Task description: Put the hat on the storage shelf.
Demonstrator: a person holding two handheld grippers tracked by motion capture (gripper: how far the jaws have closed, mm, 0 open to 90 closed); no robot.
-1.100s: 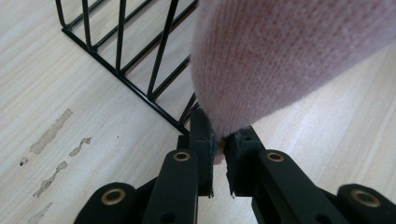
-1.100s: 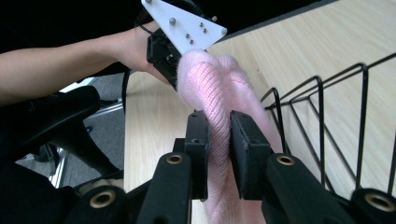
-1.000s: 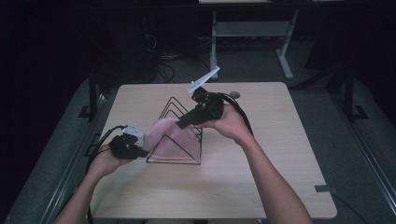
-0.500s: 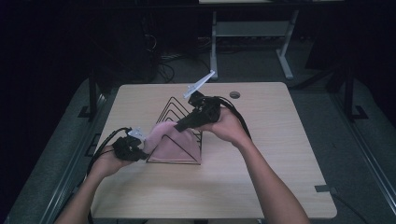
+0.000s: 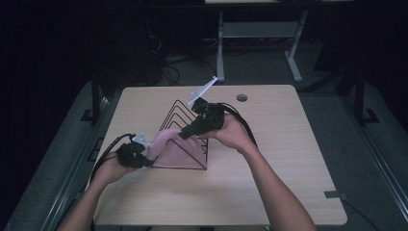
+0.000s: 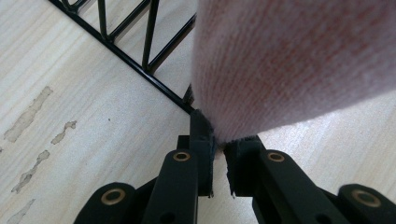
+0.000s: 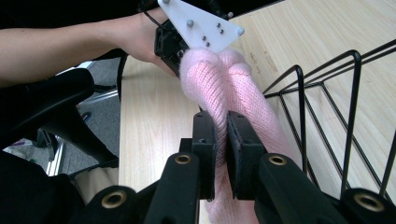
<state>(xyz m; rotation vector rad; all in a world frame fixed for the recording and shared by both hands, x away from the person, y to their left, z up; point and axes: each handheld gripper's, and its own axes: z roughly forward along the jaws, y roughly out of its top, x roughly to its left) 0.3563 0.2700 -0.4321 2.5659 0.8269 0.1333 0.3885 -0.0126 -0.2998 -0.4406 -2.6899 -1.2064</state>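
Over the wire rack (image 5: 185, 139), both grippers' fingers (image 7: 219, 135) pinch the pink cloth (image 5: 168, 144).

Pink knit cloth (image 6: 299, 65) cut off by the frame's top edge

The table (image 5: 288, 183) is rectangular with a light wood-grain top and rounded corners. A round cable hole (image 5: 242, 97) sits near its far edge, at about 1 o'clock from the table's centre. A black wire rack (image 5: 185, 122) of triangular dividers stands directly on the top, at about 10 o'clock from centre. In the left gripper view, pale worn patches (image 6: 28, 114) mark the surface at 9 o'clock of the frame, beside the rack's base rail.
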